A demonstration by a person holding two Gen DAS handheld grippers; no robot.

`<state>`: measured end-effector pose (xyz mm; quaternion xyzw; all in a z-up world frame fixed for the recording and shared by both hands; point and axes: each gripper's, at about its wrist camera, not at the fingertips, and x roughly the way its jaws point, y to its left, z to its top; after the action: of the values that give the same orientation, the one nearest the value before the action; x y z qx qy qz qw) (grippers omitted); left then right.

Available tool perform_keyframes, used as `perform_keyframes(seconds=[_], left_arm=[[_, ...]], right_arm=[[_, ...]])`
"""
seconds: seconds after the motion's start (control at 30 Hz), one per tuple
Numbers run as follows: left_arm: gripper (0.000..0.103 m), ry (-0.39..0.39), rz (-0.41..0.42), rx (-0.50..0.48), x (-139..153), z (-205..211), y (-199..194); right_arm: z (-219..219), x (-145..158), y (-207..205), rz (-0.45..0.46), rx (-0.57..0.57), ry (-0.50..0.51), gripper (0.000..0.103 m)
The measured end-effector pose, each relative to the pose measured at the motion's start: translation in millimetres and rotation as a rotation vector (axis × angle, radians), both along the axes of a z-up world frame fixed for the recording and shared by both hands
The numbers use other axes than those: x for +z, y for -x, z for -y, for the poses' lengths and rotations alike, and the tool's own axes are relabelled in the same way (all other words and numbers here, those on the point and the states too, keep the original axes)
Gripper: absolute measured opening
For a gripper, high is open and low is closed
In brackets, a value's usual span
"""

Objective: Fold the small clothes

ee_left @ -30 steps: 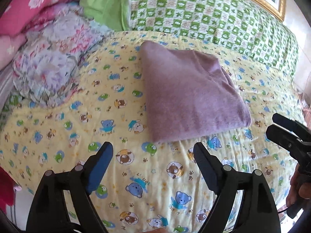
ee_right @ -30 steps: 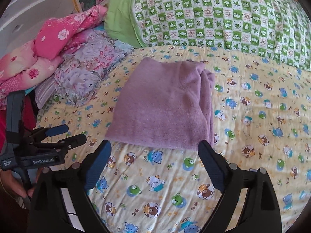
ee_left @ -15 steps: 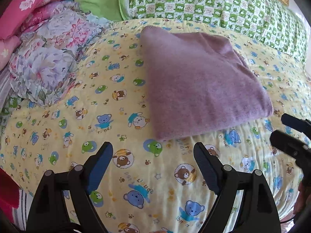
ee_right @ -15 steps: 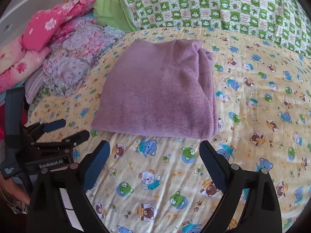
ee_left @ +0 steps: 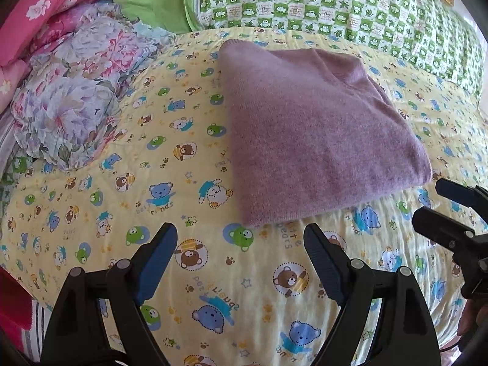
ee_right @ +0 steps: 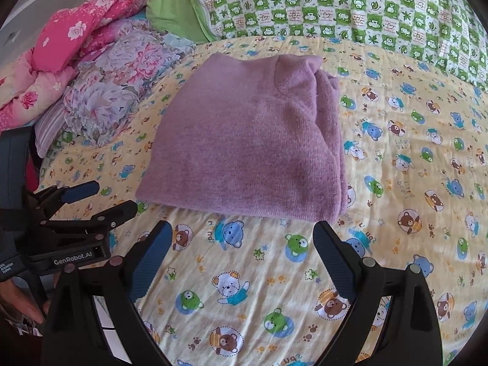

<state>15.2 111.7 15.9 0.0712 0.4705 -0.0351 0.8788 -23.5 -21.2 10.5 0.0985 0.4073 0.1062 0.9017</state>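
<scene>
A purple knit garment point(ee_left: 314, 128) lies folded into a thick square on the yellow bear-print bedsheet point(ee_left: 213, 274). It also shows in the right wrist view point(ee_right: 250, 146), with stacked folded edges along its right side. My left gripper point(ee_left: 241, 238) is open and empty, just short of the garment's near left corner. My right gripper point(ee_right: 241, 238) is open and empty, just short of the garment's near edge. Each gripper shows in the other's view: the right one at the right edge point(ee_left: 451, 213), the left one at the left edge point(ee_right: 100, 198).
A pile of floral bedding point(ee_left: 70, 97) and pink quilts point(ee_right: 76, 39) lies at the left. A green checked pillow point(ee_left: 335, 3) and a plain green pillow point(ee_right: 174, 3) lie along the back. The bed's edge is near me at the left point(ee_left: 30, 329).
Both grippers have moved forward and closer to the folded garment, which now looks larger in both views. The garment has not moved. Both grippers stay open.
</scene>
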Motion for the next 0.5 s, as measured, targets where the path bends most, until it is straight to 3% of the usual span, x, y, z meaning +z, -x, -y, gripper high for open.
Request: perform_keyframes(seconds=[0.5], left_arm=[[0.086,0.008,0.030,0.014,10.7,4.7,0.3]], right_arm=[[3.7,7.3,-3.4,0.032,-0.001,-0.007,0.094]])
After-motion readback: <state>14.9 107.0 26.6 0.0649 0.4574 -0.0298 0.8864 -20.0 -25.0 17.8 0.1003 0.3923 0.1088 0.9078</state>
